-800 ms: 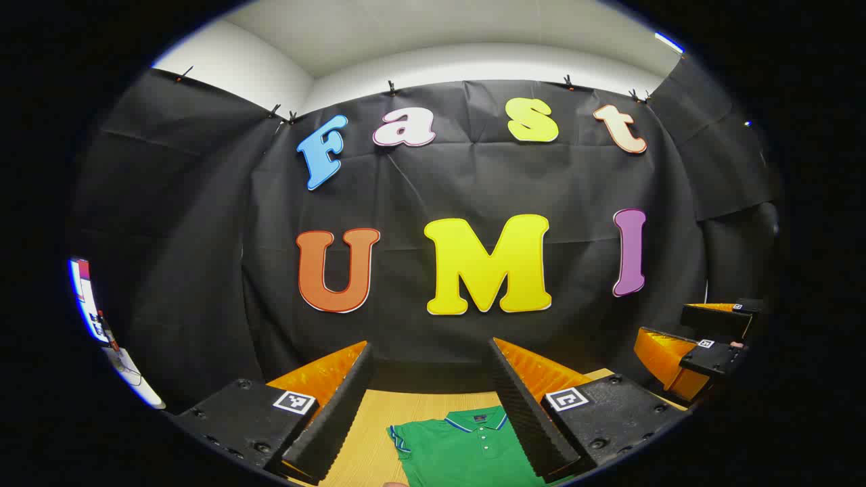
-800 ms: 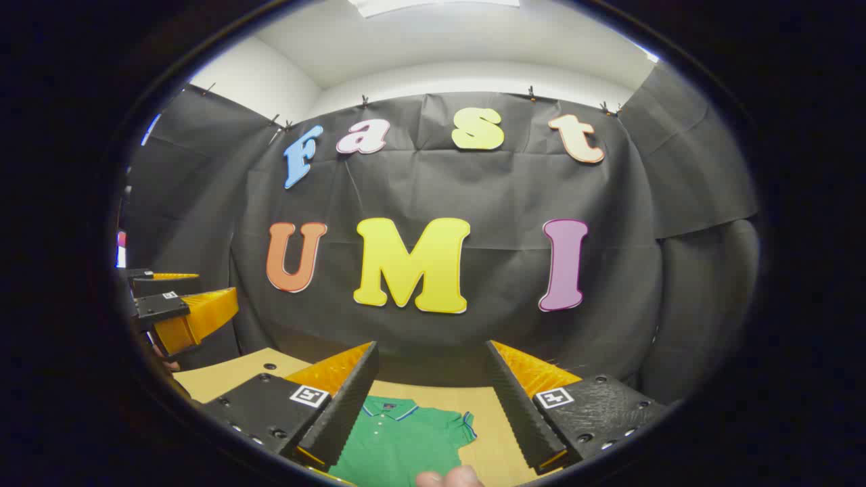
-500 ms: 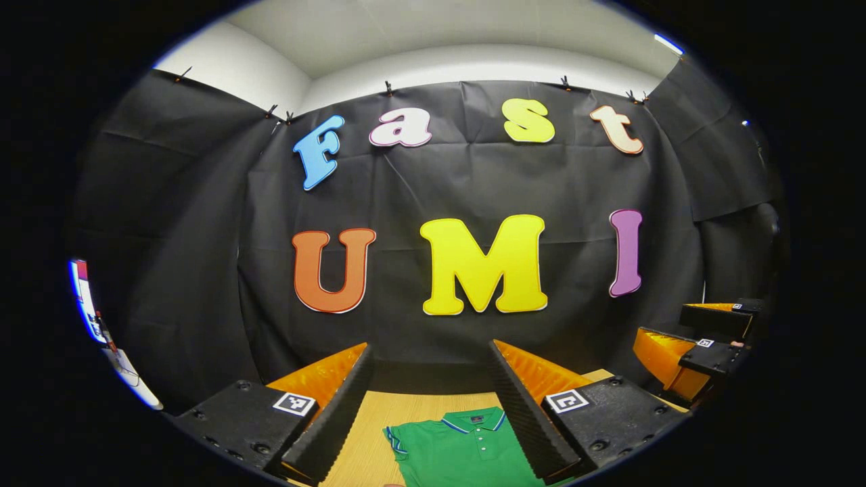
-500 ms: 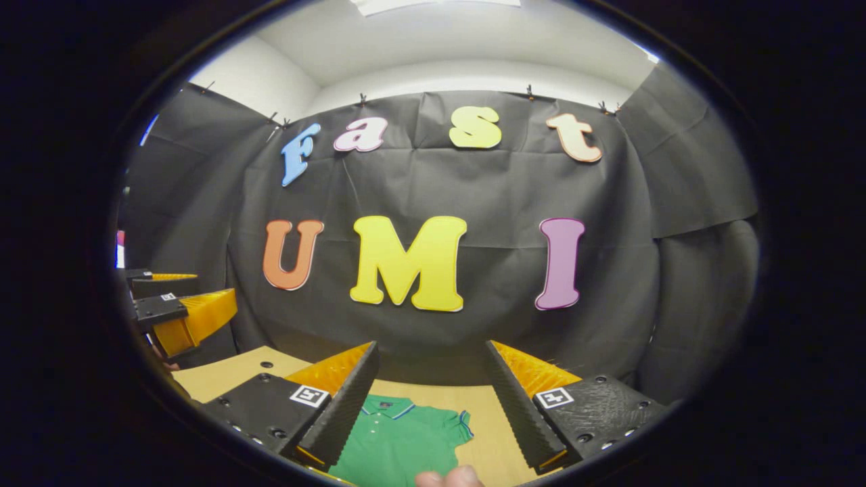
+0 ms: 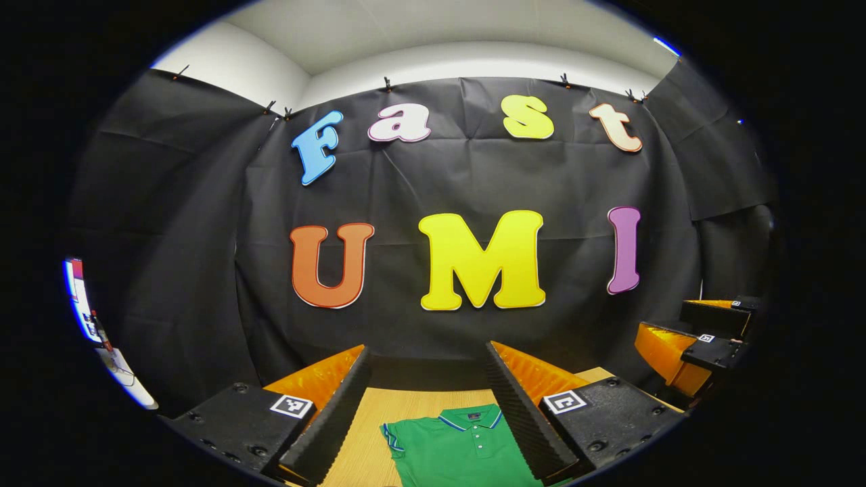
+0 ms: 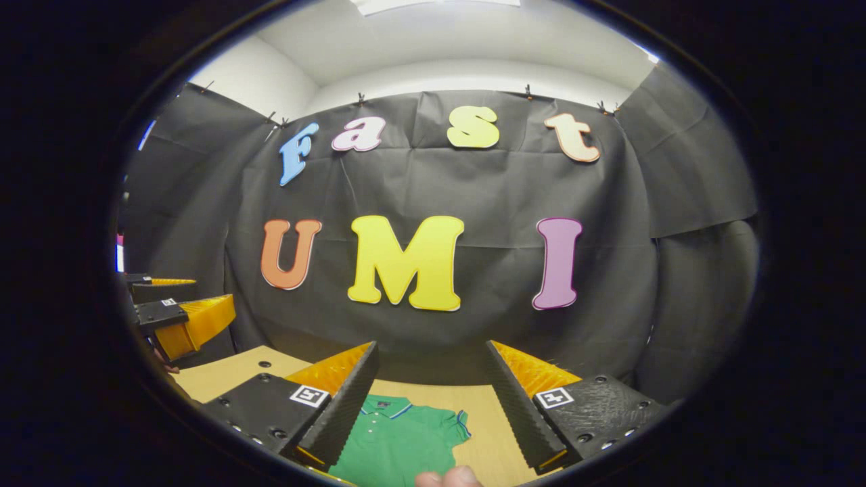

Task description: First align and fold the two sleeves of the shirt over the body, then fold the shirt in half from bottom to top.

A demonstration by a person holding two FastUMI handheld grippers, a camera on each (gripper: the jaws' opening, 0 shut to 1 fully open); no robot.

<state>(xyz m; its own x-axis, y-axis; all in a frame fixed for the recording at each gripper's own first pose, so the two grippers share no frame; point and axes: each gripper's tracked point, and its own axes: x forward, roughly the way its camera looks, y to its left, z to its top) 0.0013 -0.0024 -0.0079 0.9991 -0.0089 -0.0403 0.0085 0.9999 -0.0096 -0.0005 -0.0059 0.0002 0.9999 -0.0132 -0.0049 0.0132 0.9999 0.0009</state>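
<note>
A recording booth is shown, not a lived-in home. A black cloth is hung across the back and both sides as the wall, pinned along its top edge by small clips. Plain white walls and a white ceiling are seen above the cloth, with a ceiling light panel at the top. A bare light wooden table is set against the cloth. A lit screen is glimpsed at the far left edge.
</note>
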